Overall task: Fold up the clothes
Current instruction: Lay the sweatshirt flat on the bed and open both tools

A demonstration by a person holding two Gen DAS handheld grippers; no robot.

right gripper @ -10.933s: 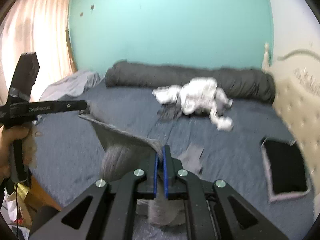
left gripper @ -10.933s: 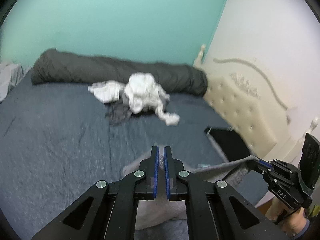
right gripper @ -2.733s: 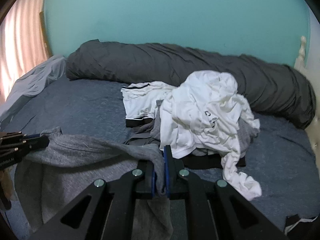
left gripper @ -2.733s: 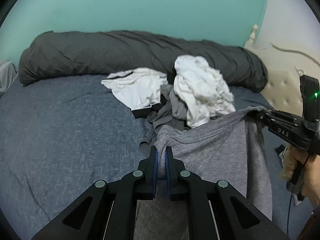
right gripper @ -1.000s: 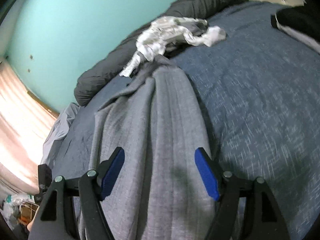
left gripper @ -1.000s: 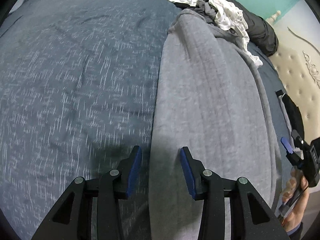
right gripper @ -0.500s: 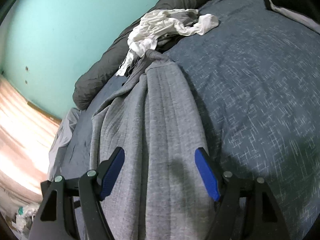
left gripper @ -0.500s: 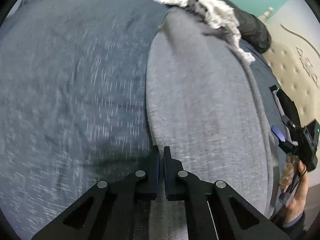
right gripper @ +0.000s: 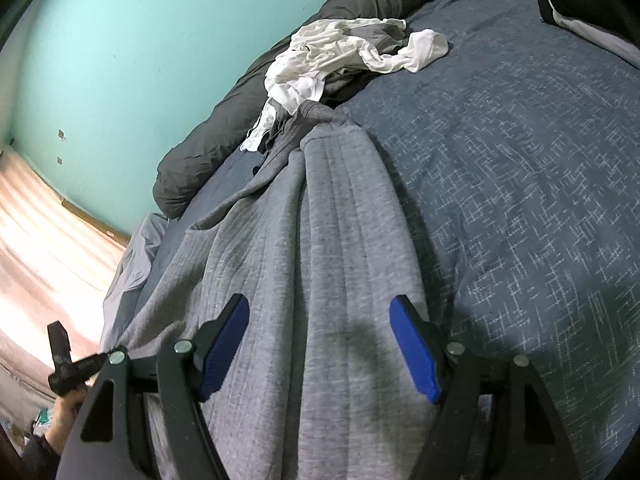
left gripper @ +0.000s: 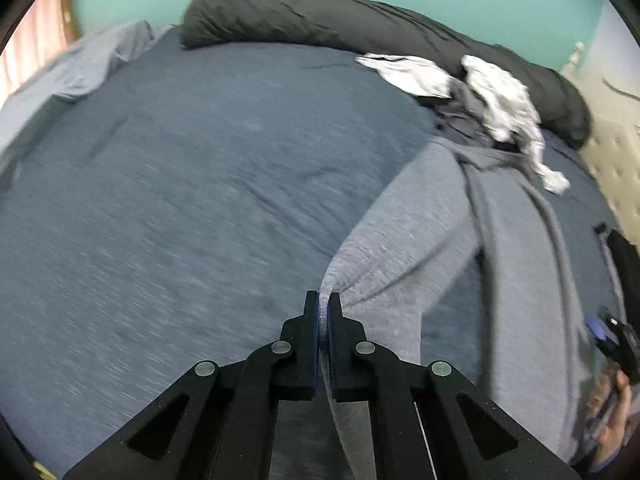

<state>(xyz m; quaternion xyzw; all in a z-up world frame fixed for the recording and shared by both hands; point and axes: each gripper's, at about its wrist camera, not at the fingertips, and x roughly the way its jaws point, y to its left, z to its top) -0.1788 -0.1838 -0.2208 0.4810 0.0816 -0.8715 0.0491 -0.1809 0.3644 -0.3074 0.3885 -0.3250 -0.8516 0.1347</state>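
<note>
A grey garment (left gripper: 436,236) (right gripper: 320,248) lies stretched lengthwise on the blue bed cover, its far end touching the laundry pile. My left gripper (left gripper: 324,300) is shut on the garment's near left edge and lifts it off the cover. My right gripper (right gripper: 320,320) stands wide open just above the garment's near end, blue pads (right gripper: 412,344) on either side with nothing between them. In the left wrist view the right gripper (left gripper: 612,336) shows at the right edge in a hand. In the right wrist view the left gripper's handle (right gripper: 68,368) shows at the lower left.
A pile of white and grey clothes (left gripper: 492,96) (right gripper: 348,56) lies at the far end of the bed against a dark rolled duvet (left gripper: 360,20). A black item (right gripper: 588,4) sits near the padded headboard (left gripper: 612,152). A light sheet (left gripper: 76,68) is bunched at the left.
My left gripper has risen and swung left, pulling the garment's left edge up with it. The right gripper stays open over the garment.
</note>
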